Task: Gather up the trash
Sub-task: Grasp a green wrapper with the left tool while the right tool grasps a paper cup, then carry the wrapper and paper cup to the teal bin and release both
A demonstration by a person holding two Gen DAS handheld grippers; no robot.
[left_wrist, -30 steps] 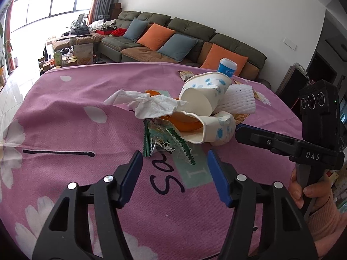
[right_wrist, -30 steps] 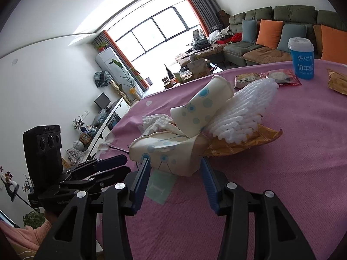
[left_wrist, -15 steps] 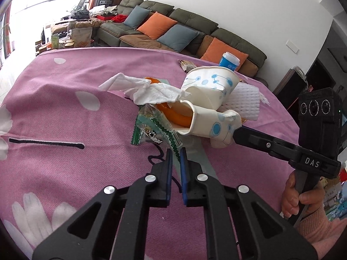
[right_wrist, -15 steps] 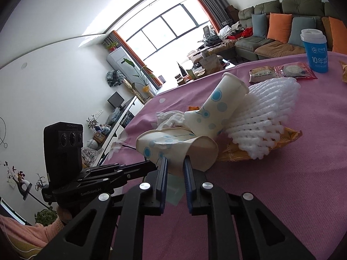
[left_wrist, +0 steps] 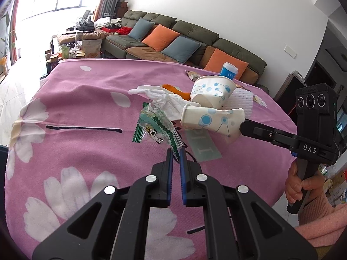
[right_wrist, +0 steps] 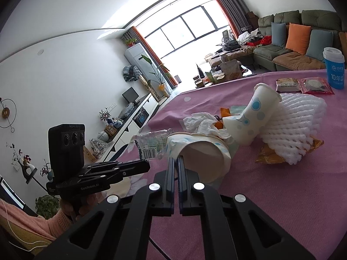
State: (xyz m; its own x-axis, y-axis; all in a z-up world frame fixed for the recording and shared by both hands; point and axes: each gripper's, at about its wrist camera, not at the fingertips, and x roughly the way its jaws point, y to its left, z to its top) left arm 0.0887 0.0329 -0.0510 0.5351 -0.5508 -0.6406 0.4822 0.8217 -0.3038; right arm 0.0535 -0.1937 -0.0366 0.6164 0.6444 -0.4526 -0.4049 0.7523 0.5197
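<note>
Left gripper (left_wrist: pixel 176 150): jaws drawn together on the lower corner of the green-edged clear wrapper (left_wrist: pixel 151 127); the wrapper hangs up and away from the tips, above the pink flowered cloth (left_wrist: pixel 82 99)
Right gripper (right_wrist: pixel 176 160): jaws pressed together on the rim of the crushed paper cup (right_wrist: pixel 201 151); the cup's open mouth faces back toward the fingers; in the left wrist view its black fingers come in from the right and meet the flattened base of the same cup (left_wrist: pixel 211 120)
Trash pile: straight ahead of both grippers; a second dotted paper cup (right_wrist: pixel 253 117) leans tilted just behind the held one; a crumpled white tissue (left_wrist: pixel 164 97) lies left of the cups and touches them; orange peel (left_wrist: pixel 175 90) shows behind the tissue; a white foam net (right_wrist: pixel 290 127) rests right of the cups on a yellow snack bag (right_wrist: pixel 269 157)
In the way: the tissue and the tilted cup crowd against the held cup; the wrapper touches the tissue's edge
Farther off: a blue lidded cup (right_wrist: pixel 334 69) and two sealed snack packets (right_wrist: pixel 303 84) beyond the pile; a green sofa (left_wrist: pixel 195 32) with orange and blue cushions past the table
Hands: right hand (left_wrist: pixel 301 184) wraps the handle, pink sleeve at the wrist; left hand (right_wrist: pixel 71 205) grips its handle low at the left; both grippers slant down toward the cloth
</note>
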